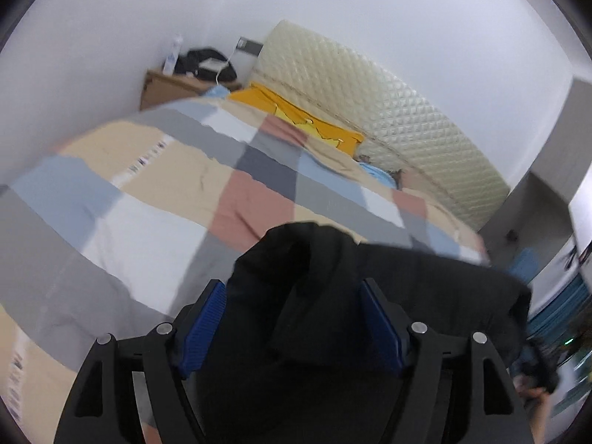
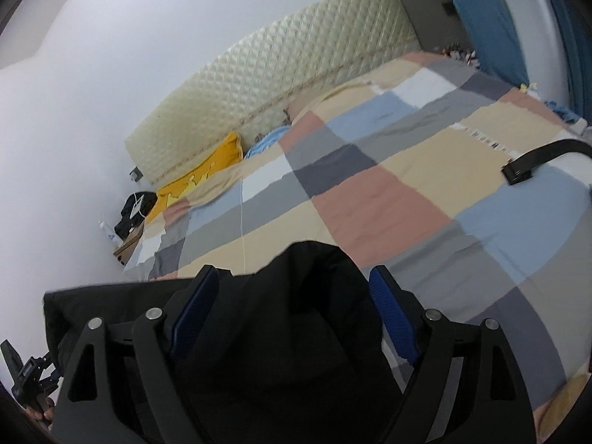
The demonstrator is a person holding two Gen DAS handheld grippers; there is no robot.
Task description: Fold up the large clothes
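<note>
A large black garment [image 1: 314, 296] is held up above the bed between both grippers. My left gripper [image 1: 294, 288] is shut on a bunched fold of it, the blue pads [image 1: 207, 325] pressing the cloth from both sides. The garment stretches right toward the other gripper [image 1: 536, 366]. In the right wrist view my right gripper [image 2: 292, 277] is shut on another bunch of the same black garment [image 2: 288, 314], which stretches left toward the left gripper [image 2: 29, 381]. The lower part of the garment is hidden below both views.
The bed has a patchwork checked cover [image 1: 166, 192] [image 2: 388, 192], a quilted cream headboard [image 1: 388, 111], and a yellow pillow [image 1: 296, 114]. A bedside table [image 1: 174, 87] holds a black bag and a bottle. A black strap [image 2: 536, 162] lies on the bed's right side.
</note>
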